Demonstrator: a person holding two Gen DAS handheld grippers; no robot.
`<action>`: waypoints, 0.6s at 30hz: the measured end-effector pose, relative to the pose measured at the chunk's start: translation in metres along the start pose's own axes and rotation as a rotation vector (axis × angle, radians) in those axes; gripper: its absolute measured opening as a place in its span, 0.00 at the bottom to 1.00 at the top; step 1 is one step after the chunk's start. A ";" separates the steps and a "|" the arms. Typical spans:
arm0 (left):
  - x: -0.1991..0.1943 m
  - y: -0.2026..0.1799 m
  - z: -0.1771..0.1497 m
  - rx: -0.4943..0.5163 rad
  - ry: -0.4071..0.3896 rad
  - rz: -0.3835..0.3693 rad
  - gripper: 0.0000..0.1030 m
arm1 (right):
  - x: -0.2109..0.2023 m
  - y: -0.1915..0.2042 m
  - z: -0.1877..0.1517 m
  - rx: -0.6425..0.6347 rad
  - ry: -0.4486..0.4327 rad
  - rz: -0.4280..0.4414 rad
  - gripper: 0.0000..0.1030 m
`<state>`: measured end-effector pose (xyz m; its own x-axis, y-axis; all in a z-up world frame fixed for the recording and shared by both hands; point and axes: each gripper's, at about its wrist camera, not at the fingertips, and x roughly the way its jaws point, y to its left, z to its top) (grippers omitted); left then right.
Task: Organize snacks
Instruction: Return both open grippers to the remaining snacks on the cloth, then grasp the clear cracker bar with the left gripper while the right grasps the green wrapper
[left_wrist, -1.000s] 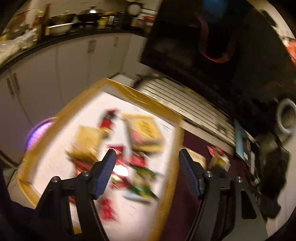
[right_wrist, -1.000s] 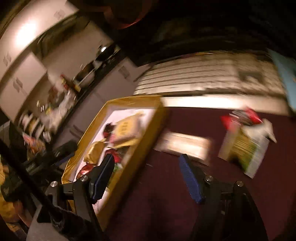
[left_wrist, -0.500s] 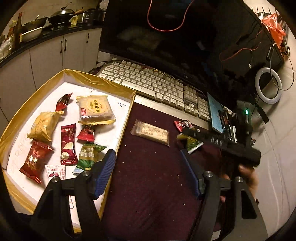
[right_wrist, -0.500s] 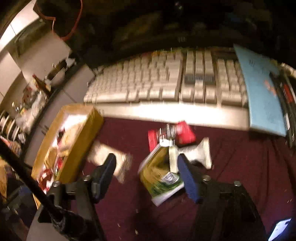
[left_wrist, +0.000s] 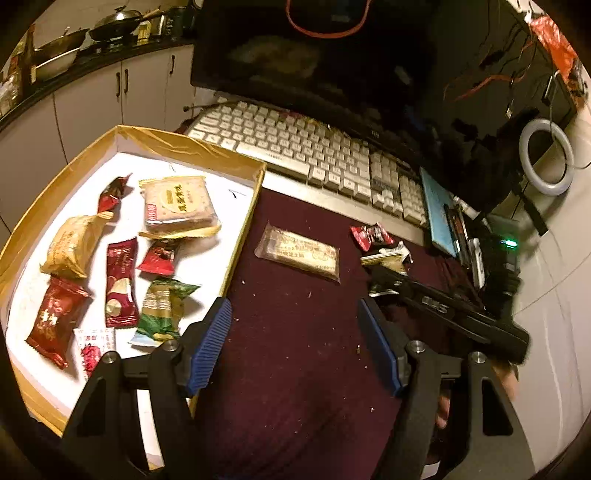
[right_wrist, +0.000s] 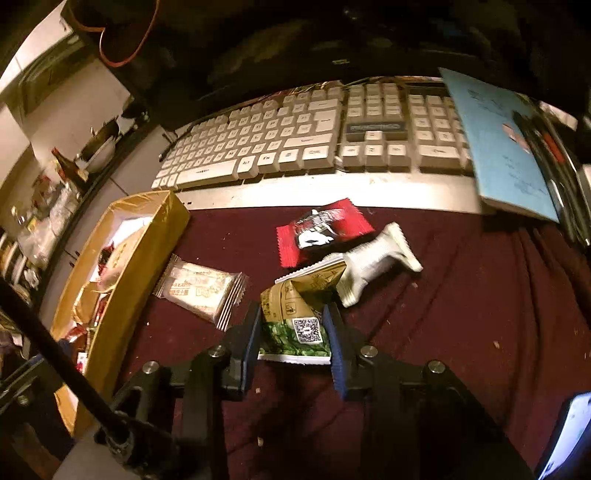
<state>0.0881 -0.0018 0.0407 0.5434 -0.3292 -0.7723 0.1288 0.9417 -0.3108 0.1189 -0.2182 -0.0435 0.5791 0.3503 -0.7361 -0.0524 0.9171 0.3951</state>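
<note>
Green-and-gold snack packet (right_wrist: 295, 321) sits between the right gripper (right_wrist: 293, 334) pads, jaws closing onto it on the maroon tabletop (right_wrist: 461, 332), red packet (right_wrist: 323, 229) and white packet (right_wrist: 376, 258) just behind it. Gold box (left_wrist: 192, 147) holds about eight wrapped snacks incl. a cracker pack (left_wrist: 177, 203); a clear biscuit pack (left_wrist: 299, 251) lies outside, near its wall. Left gripper (left_wrist: 295, 347) angled down over bare cloth, jaws wide apart, nothing between.

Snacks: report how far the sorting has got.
Done: eight packets lie in the gold box. In hand: the right claw is closing, with the green packet between its jaws. Left on the cloth: the clear biscuit packet, red packet and white packet. The left claw is open, holding nothing.
</note>
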 end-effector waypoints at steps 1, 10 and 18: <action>0.004 -0.002 0.001 0.006 0.010 -0.002 0.69 | -0.005 -0.001 -0.003 0.012 -0.010 0.023 0.21; 0.074 -0.025 0.037 -0.071 0.167 -0.006 0.69 | -0.028 -0.024 -0.020 0.117 -0.104 0.145 0.19; 0.122 -0.015 0.060 -0.295 0.181 0.166 0.69 | -0.028 -0.031 -0.027 0.159 -0.087 0.180 0.23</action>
<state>0.2020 -0.0521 -0.0162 0.3781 -0.2060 -0.9026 -0.2071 0.9314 -0.2993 0.0824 -0.2512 -0.0497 0.6406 0.4811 -0.5985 -0.0368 0.7977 0.6019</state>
